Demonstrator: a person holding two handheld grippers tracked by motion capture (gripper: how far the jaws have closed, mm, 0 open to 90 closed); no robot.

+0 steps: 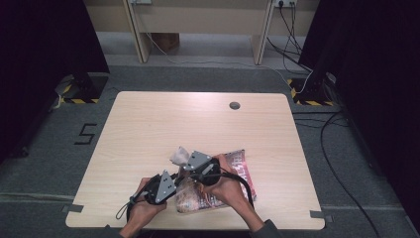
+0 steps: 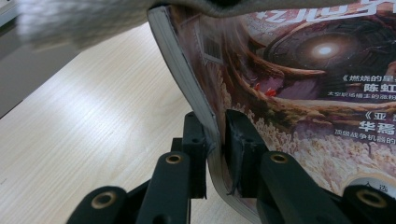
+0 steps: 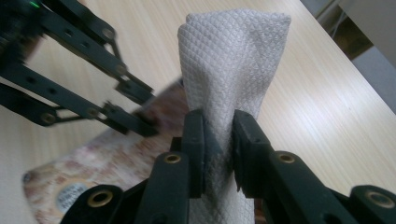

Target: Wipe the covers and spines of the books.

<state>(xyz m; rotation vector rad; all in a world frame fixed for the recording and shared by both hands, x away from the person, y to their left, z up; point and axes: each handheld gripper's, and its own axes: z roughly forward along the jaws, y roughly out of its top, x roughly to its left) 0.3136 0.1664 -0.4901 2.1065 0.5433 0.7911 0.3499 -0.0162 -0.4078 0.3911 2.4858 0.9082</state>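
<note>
The magazine (image 1: pixel 233 183) lies near the table's (image 1: pixel 148 129) near edge, right of centre, its long axis running near-left to far-right. The left gripper (image 2: pixel 215 140) pinches its lifted page edge. The right gripper (image 3: pixel 218 140) clamps a white cloth (image 3: pixel 233 60) standing upright. Grey carpet surrounds the pale wooden table.

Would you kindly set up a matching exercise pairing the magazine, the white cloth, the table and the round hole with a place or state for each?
Things:
1. magazine
2. white cloth
3. table
4. round hole

Places or states:
A. pinched in the right gripper
B. near the table's far edge
C. edge clamped by the left gripper
D. pale wood, under everything

Pairs: 1-C, 2-A, 3-D, 4-B
</note>
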